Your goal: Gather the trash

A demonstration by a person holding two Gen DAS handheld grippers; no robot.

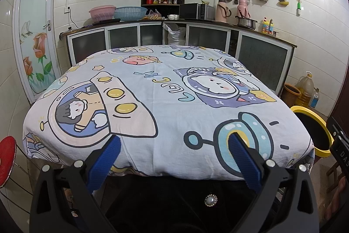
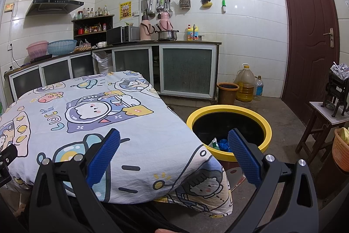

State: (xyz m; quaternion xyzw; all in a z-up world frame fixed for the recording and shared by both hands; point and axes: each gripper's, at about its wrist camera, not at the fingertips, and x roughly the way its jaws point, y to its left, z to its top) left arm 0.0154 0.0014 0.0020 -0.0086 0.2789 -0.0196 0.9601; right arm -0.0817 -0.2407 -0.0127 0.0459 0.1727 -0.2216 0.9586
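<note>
A table under a cartoon-print cloth [image 1: 165, 88] [image 2: 122, 115] fills the middle of both views, with nothing lying on it. A yellow-rimmed bin [image 2: 229, 110] [image 1: 305, 109] stands on the floor at the table's right corner. Inside the bin lie a blue crumpled piece [image 2: 223, 143] and a green-and-white wrapper [image 2: 214, 143]. My left gripper [image 1: 174, 138] is open over the table's near edge with nothing between its blue pads. My right gripper [image 2: 173, 134] is open too, spanning the table's right corner and the bin, holding nothing.
Kitchen counter with cabinets [image 2: 187, 71] runs along the back wall. A brown bucket [image 2: 227, 92], an oil jug [image 2: 245, 84] and a bottle [image 2: 259, 85] stand by the wall. A wooden stool [image 2: 322, 123] and an orange basket [image 2: 341, 149] sit at right. A red paddle [image 1: 6, 158] is at left.
</note>
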